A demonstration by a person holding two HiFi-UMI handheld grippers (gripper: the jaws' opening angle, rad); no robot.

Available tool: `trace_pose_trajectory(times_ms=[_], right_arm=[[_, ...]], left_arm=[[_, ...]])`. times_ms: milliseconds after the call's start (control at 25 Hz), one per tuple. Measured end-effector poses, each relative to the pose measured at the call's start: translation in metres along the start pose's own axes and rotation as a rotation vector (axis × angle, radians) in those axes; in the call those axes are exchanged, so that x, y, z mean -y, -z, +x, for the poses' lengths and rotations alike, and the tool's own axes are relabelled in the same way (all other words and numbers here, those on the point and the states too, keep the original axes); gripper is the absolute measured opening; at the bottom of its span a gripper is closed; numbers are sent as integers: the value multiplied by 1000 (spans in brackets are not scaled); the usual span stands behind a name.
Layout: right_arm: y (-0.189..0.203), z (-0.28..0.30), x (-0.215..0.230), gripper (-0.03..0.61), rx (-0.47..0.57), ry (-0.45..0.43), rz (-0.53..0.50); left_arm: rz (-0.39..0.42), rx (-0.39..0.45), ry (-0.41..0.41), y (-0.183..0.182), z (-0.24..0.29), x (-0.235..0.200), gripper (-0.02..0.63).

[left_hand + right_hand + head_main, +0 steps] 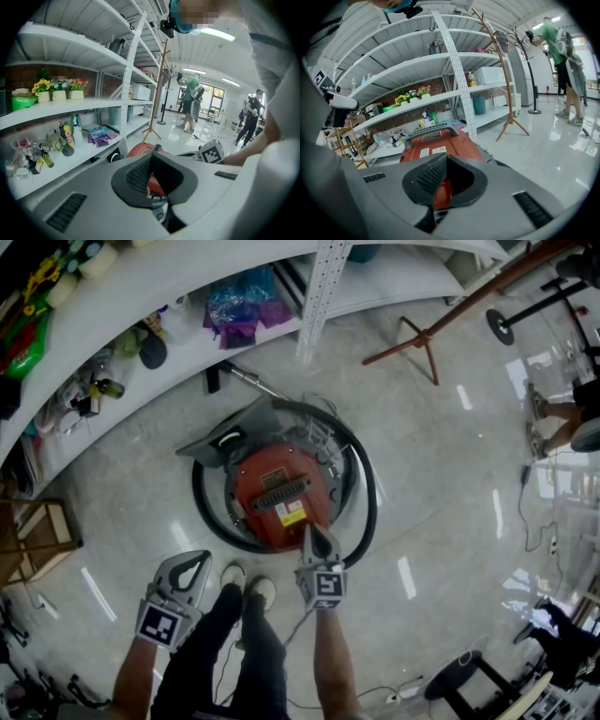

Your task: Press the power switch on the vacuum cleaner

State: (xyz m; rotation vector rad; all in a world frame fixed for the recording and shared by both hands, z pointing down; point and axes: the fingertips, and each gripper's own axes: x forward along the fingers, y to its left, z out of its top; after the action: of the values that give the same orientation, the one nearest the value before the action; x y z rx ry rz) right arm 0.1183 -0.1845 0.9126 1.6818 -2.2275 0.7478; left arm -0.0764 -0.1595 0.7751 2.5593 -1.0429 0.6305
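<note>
While we stand over it, the red canister vacuum cleaner [279, 486] sits on the glossy floor [441, 456] just ahead of our shoes [248, 582]. Its black hose [367, 493] is looped around it, and white shelving [159, 277] curves behind. Our right gripper [314, 535] reaches down to the near rim of the red body, with its tip over that edge. We cannot tell whether it actually touches. In the right gripper view its jaws [443, 180] are drawn together with nothing gripped, and the red shell and black carry handle [433, 127] fill the space just beyond them. Our left gripper [187, 568] hangs off to the left above bare floor, apart from the machine. Its jaws [152, 180] are likewise closed and empty, and the red shell [140, 150] shows past them. A wooden coat stand [441, 320] stands further off, to the right.
</note>
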Motion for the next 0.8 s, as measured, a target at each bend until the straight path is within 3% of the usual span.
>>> trace_pose_trajectory(times_ms=[600, 800], right_arm=[[3, 5, -3, 11, 30, -6, -137], [3, 6, -2, 12, 32, -7, -110]], left_arm=[[-20, -2, -6, 6, -2, 0, 9], [-33, 0, -9, 5, -3, 1, 9]])
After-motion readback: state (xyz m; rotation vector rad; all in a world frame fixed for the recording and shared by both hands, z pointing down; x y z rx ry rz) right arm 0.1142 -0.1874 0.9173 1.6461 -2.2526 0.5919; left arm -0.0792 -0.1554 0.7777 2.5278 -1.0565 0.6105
